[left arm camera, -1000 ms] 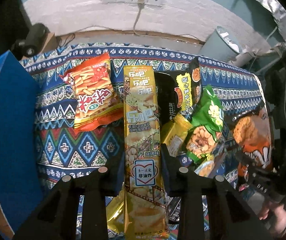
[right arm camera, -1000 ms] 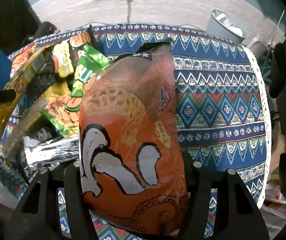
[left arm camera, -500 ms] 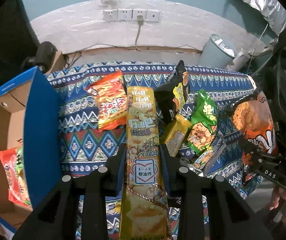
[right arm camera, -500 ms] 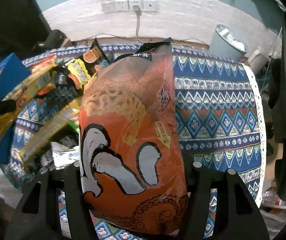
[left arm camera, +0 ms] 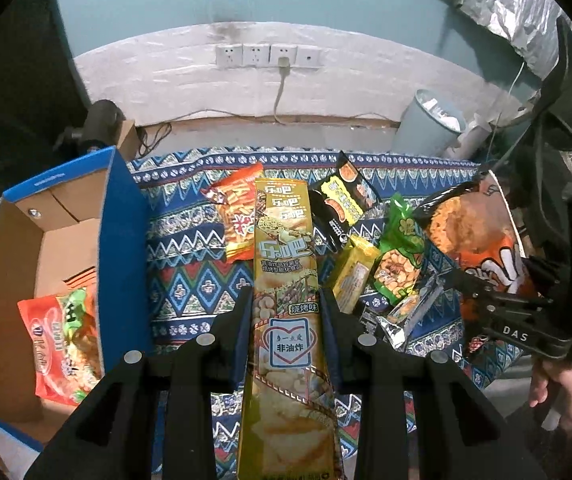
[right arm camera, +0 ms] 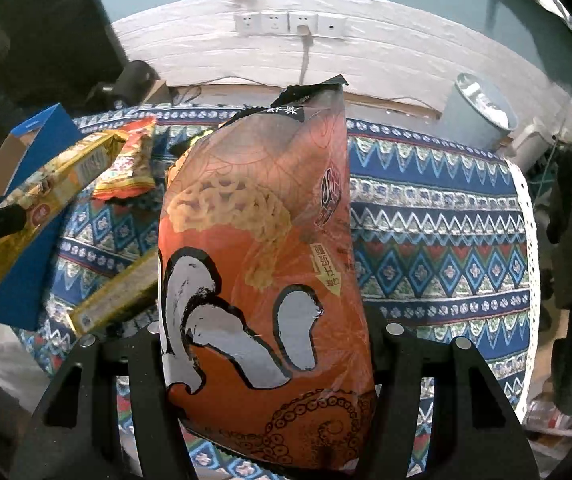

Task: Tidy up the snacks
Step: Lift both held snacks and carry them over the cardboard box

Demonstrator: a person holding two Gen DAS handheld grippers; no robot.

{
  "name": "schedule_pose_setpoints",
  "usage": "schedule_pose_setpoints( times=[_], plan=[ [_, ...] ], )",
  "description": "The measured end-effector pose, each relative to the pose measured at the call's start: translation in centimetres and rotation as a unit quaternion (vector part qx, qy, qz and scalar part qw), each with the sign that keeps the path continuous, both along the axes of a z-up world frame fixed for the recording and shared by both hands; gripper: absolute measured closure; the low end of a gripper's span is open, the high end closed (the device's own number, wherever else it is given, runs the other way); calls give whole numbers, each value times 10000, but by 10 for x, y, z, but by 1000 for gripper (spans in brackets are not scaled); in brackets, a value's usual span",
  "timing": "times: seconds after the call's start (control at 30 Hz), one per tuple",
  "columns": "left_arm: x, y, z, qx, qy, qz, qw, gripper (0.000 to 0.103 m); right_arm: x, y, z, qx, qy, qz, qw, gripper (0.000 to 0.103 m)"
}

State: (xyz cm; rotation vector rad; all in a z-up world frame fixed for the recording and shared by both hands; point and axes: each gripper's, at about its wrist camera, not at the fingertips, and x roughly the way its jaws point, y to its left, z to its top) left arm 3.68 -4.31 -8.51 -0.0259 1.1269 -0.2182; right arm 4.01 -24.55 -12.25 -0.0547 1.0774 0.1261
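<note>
My left gripper (left arm camera: 286, 300) is shut on a long yellow snack pack (left arm camera: 286, 264), lifted above the patterned tablecloth (left arm camera: 189, 280). An open blue cardboard box (left arm camera: 121, 240) stands to its left with a red snack bag (left arm camera: 61, 340) inside. My right gripper (right arm camera: 263, 320) is shut on a big orange chip bag (right arm camera: 261, 264), held upright over the table; the same bag (left arm camera: 482, 240) shows at the right of the left wrist view. Loose on the cloth lie an orange-red bag (left arm camera: 237, 216), a black-yellow bag (left arm camera: 342, 204), a green nut bag (left arm camera: 400, 256) and a small yellow pack (left arm camera: 354, 276).
A grey bin (left arm camera: 430, 124) stands behind the table's far right corner. Wall sockets (left arm camera: 267, 55) with a cable sit on the white brick wall. A person's hand (left arm camera: 562, 384) holds the right gripper's handle. The right half of the cloth (right arm camera: 438, 240) shows only pattern.
Both grippers have risen and pulled back with their packs still gripped. The blue box and the red bag inside it have come into the left wrist view.
</note>
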Motion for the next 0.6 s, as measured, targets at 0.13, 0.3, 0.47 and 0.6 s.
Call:
schedule_pose_setpoints(
  times=[0.13,0.3,0.47,0.6],
  plan=[
    [-7,9,10,47,-125,17,9999,71,1,13,6,19,-36,118,9999,43],
    [-14,27,22,88,-284,131,9995,71,4,31,15,49,-98,278,9996,43],
    [-21,47,34,141,-479,301,9983,71,6,55,24,106,-163,480,9987,43],
    [-24,65,41,155,-604,450,9970,71,10,77,32,208,-206,667,9973,43]
  ],
)
